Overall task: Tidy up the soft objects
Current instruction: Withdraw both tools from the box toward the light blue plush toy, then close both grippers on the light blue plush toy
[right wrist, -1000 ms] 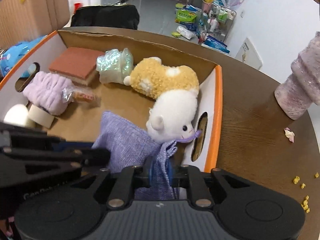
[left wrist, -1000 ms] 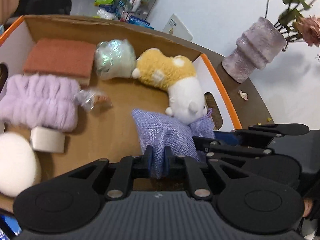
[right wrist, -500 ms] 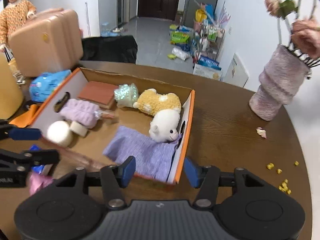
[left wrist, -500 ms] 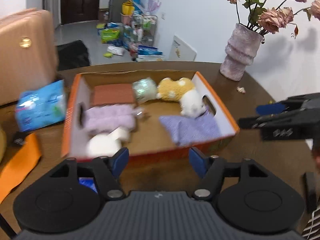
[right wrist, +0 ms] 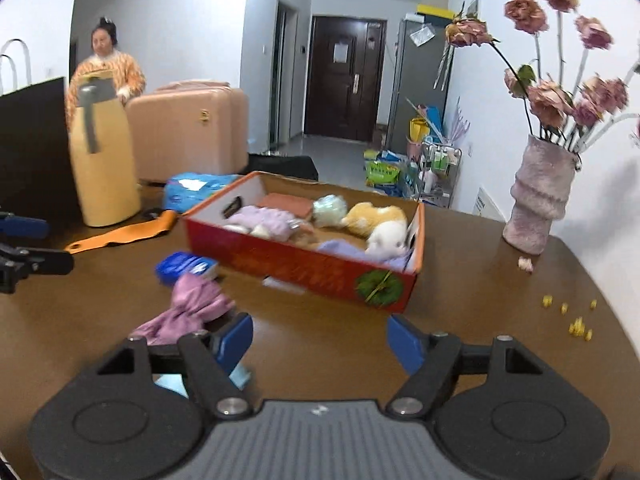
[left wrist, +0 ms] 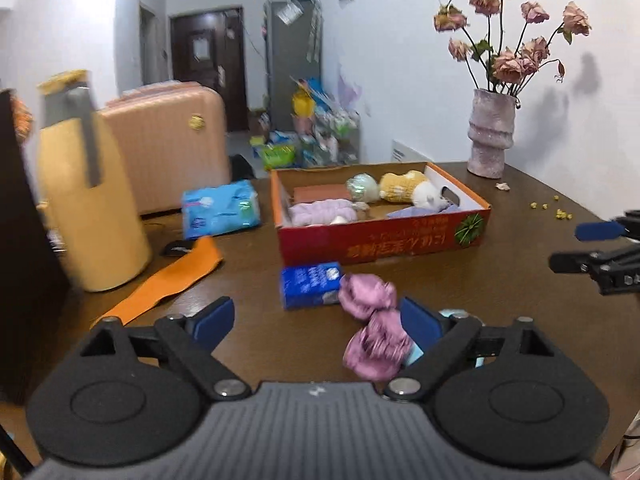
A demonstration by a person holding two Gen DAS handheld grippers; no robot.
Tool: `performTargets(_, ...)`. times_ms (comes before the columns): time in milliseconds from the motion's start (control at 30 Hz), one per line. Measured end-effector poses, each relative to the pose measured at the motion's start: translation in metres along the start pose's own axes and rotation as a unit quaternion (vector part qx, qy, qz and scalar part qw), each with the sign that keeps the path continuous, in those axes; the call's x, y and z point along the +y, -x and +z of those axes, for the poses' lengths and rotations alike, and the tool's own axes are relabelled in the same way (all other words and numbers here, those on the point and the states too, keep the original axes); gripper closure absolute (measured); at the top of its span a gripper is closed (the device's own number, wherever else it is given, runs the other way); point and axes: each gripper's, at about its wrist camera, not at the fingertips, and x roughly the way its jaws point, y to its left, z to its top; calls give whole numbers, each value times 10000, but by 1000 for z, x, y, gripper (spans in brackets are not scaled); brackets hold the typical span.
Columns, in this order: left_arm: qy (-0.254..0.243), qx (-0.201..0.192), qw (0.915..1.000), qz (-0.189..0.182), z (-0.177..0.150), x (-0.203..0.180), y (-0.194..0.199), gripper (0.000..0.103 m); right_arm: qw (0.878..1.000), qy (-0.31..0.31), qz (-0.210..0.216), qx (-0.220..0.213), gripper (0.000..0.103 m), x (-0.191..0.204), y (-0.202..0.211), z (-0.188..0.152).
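A red cardboard box [left wrist: 384, 236] [right wrist: 304, 266] on the brown table holds a lavender cloth [left wrist: 416, 213], a yellow and white plush toy [left wrist: 412, 192] [right wrist: 380, 224], a purple fuzzy band [left wrist: 320, 213] and other soft items. A pink satin scrunchie [left wrist: 372, 328] [right wrist: 188, 312] lies on the table in front of the box, beside a blue tissue pack [left wrist: 310, 285] [right wrist: 184, 267]. My left gripper [left wrist: 316, 320] is open, with the scrunchie by its right finger. My right gripper [right wrist: 320, 338] is open and empty, with the scrunchie by its left finger.
A yellow thermos jug [left wrist: 88, 192] and an orange strap [left wrist: 164, 276] are at the left. A blue wipes pack [left wrist: 220, 208] lies behind them. A grey vase [left wrist: 490, 136] [right wrist: 540, 196] with dried roses stands at the back right. Yellow crumbs [right wrist: 568, 316] lie at the right.
Both grippers let go of the lavender cloth, which now lies in the box, and pulled back far from the box. Both now stand open above the table.
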Motion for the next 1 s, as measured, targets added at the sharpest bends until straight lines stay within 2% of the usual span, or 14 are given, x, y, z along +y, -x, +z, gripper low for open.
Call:
performTargets(67,-103,-280,9994,201,-25,-6,18,2,9995,-54,24,-299,30,15,19,-24)
performTargets(167,-174,-482,9973,517,-61,-18,35,2,9980,-46,-126,-624,26,38,39,-59)
performTargets(233,-71,-548,9966,612,-85,-25,46,2,9971,-114,-247,-708,25,50,48,-79)
performTargets(300,-54,-652,9949,770,-106,-33,56,1,9964,-348,-291,-714,17,59,57,-99)
performTargets(367,-140,-737,9936,844,-123,-39,64,0,9952,-640,-284,-679,16,64,62,-117)
performTargets(433,-90,-612,9952,761,-130,-39,67,0,9939,-868,-328,-600,16,68,65,-131)
performTargets(567,143,-406,9983,392,-131,-32,66,0,9955,-806,-311,-395,16,76,66,-146)
performTargets(767,289,-172,9994,65,-126,-37,49,0,9933,-1084,-202,-332,16,69,58,-146)
performTargets(933,606,70,9972,-428,-110,-38,19,0,9896,-1383,349,-209,18,55,32,-132)
performTargets(1000,668,50,9966,-470,-100,-37,4,0,9879,-1472,464,-172,18,48,17,-121)
